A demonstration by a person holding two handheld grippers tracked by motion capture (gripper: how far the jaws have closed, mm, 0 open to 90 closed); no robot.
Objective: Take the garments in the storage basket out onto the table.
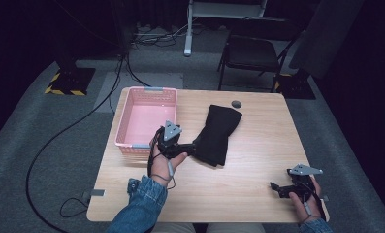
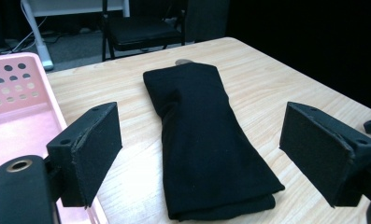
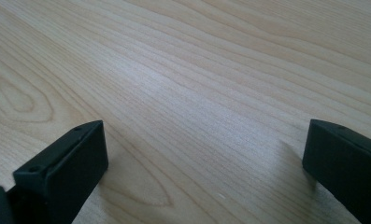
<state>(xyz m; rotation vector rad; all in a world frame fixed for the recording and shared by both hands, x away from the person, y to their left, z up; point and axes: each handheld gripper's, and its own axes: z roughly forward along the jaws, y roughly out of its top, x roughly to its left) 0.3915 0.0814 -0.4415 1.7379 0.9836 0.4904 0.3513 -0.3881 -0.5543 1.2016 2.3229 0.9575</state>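
Pink basket [image 1: 146, 116] far left of the table [image 1: 258, 189], nothing in it yet as far as I can see. My left gripper [image 2: 199, 154] next, jaws spread wide, at the near end of the folded black cloth [image 2: 206, 140], not gripping. Right gripper [image 3: 202, 163] also spread, idle over bare wood near the right edge. Prob. nothing done; grab + move still left.

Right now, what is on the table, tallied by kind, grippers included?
Pink basket: 1
Folded black cloth: 1
Grippers: 2, left gripper open at the cloth's near end, right gripper open over bare table
Total: 4
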